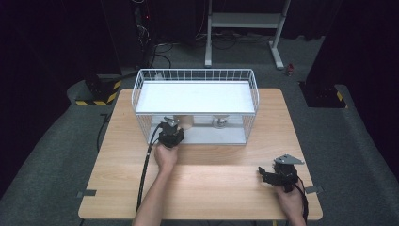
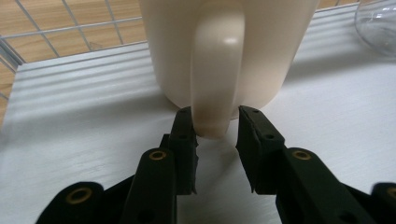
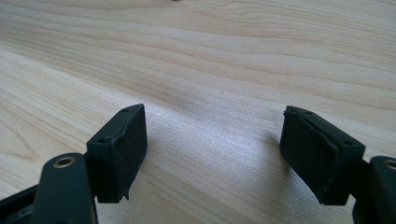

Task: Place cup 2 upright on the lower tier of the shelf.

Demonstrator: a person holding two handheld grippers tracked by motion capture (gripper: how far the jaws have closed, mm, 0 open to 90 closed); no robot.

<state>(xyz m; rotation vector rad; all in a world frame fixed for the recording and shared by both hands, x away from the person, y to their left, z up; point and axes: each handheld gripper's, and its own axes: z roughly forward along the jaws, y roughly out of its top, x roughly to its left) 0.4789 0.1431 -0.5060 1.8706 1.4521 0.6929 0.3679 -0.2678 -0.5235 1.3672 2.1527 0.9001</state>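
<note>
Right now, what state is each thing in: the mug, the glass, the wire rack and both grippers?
Cream mug: upright on the rack's lower shelf, handle between the left jaws.
Left gripper: shut on the mug handle.
Right gripper: open, holding nothing, low over the table.
Glass: on the same shelf, beside the mug, apart from it.
Wire rack: upright; top shelf bare.

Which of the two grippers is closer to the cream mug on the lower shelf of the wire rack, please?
Left. The left gripper has its jaws around the mug handle; the right gripper rests far off on the table, jaws apart.
</note>
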